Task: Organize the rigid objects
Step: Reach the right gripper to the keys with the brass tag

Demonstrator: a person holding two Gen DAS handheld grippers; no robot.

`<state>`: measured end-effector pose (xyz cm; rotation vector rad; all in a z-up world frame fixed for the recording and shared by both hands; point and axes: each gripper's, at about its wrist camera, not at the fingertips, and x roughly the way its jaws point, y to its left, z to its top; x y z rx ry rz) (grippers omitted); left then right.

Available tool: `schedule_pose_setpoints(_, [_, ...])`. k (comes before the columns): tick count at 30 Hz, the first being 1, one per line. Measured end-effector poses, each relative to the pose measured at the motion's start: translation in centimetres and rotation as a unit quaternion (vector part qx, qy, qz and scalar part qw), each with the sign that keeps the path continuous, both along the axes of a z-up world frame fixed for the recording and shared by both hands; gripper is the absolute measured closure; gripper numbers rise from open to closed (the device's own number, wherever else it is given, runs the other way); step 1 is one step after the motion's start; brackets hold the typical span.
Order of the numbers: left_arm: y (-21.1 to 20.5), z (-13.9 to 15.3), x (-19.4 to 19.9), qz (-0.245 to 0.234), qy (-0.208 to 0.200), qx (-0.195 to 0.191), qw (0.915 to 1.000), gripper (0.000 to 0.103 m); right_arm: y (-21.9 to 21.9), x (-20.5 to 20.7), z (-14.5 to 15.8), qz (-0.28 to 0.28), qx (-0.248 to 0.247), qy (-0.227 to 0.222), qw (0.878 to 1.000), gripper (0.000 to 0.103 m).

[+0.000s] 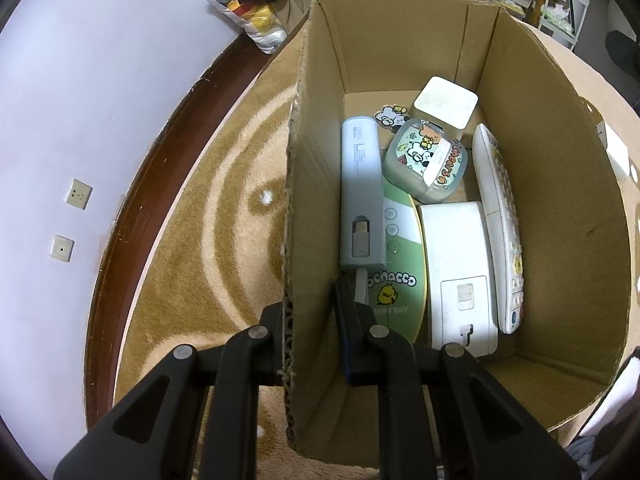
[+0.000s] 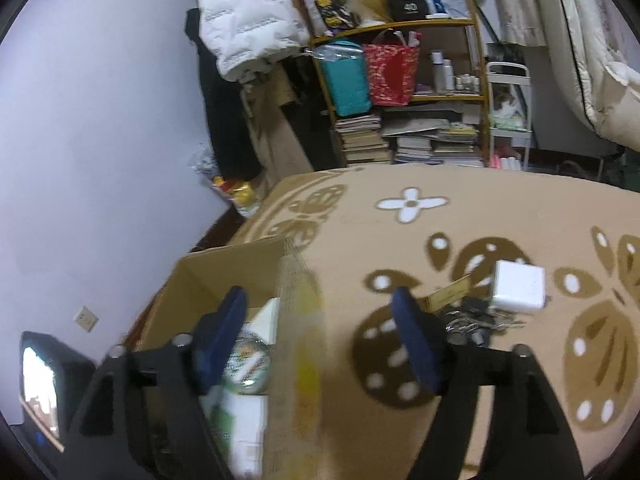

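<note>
We are in a cluttered bedroom with a pale wall, a packed shelf (image 2: 400,80) of books and bags, and a tan blanket (image 2: 480,216) with brown flower patterns spread over the bed. On it stands an open cardboard box (image 1: 540,200), and our left tool (image 1: 308,320) is clamped shut on its near left wall, one finger outside and one inside, steadying it. Inside lie a grey power bank (image 1: 360,192), a white remote (image 1: 500,232), a flat white device (image 1: 460,272), a green card (image 1: 396,276), a frosted sticker-covered tub (image 1: 426,160) and a white cube (image 1: 446,106): all hard, smooth plastic or stiff card. Our right tool (image 2: 320,336) hangs with its jaws spread wide and nothing between them, above the box edge. To its right, on the blanket, wait a white charger block (image 2: 518,286), a bunch of metal keys (image 2: 468,324) and a small tan tag (image 2: 448,292). We judge the charger comes next: take it across its flat sides, squarely, since glossy plastic slips. The soft blanket gives underneath, so we should close before lifting and keep the box pinned.
</note>
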<state>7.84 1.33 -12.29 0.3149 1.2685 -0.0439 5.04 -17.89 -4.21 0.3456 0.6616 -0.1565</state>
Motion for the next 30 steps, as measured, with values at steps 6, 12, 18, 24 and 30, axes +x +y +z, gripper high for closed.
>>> schedule_pose_setpoints(6, [-0.3, 0.0, -0.2, -0.002, -0.001, 0.005, 1.0000, 0.085, -4.3, 1.4, -0.4, -0.018, -0.011, 0.012, 1.000, 0.008])
schedule_pose_setpoints(12, [-0.3, 0.1, -0.1, 0.001, 0.001, 0.003, 1.0000, 0.086, -6.7, 2.6, -1.3, -0.006, -0.069, 0.008, 0.998, 0.008])
schedule_pose_setpoints(18, [-0.4, 0.2, 0.0, -0.002, 0.000, 0.007, 1.0000, 0.086, -7.3, 4.3, -3.8, 0.002, -0.110, 0.026, 0.994, 0.009])
schedule_pose_setpoints(24, [-0.5, 0.1, -0.2, -0.002, -0.001, 0.007, 1.0000, 0.086, -7.1, 5.6, -7.1, 0.033, -0.098, 0.065, 0.993, 0.016])
schedule_pose_setpoints(30, [-0.4, 0.1, -0.2, -0.001, 0.000, 0.006, 1.0000, 0.086, -7.9, 5.1, -9.1, 0.024, -0.087, 0.086, 0.992, 0.021])
